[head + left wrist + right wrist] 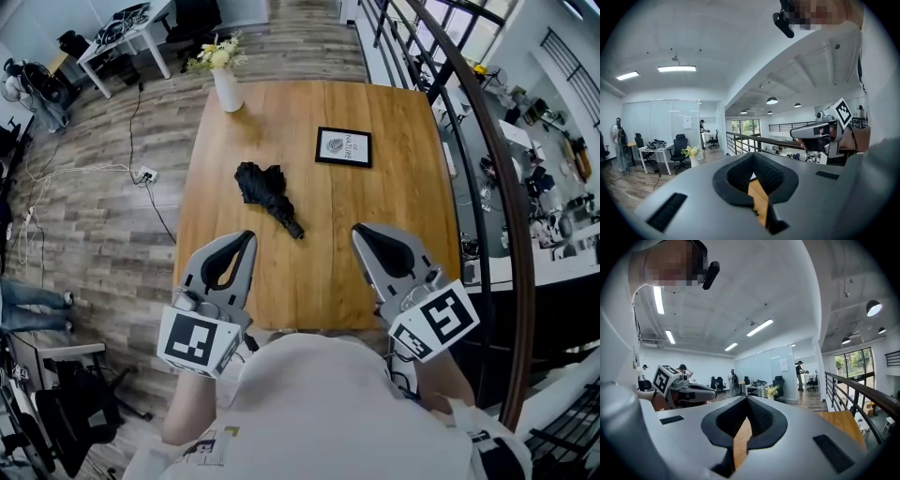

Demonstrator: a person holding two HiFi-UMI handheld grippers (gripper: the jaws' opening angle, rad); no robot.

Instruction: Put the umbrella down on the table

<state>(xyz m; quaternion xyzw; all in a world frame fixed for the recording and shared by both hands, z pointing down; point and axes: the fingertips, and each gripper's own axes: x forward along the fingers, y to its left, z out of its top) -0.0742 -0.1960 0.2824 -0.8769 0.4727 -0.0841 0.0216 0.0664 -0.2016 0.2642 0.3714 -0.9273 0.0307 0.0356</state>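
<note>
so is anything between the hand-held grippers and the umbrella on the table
Nothing visible: only bare table separates the left hand-held gripper and right hand-held gripper from the folded black umbrella. The framed picture and flower vase stand beyond it.

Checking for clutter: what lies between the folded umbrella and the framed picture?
Nothing: in the head view, only bare table shows between the umbrella and the framed picture.

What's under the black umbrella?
Only the wooden table shows around the umbrella. The spot right beneath it is covered, so anything tucked there can't be seen.
</note>
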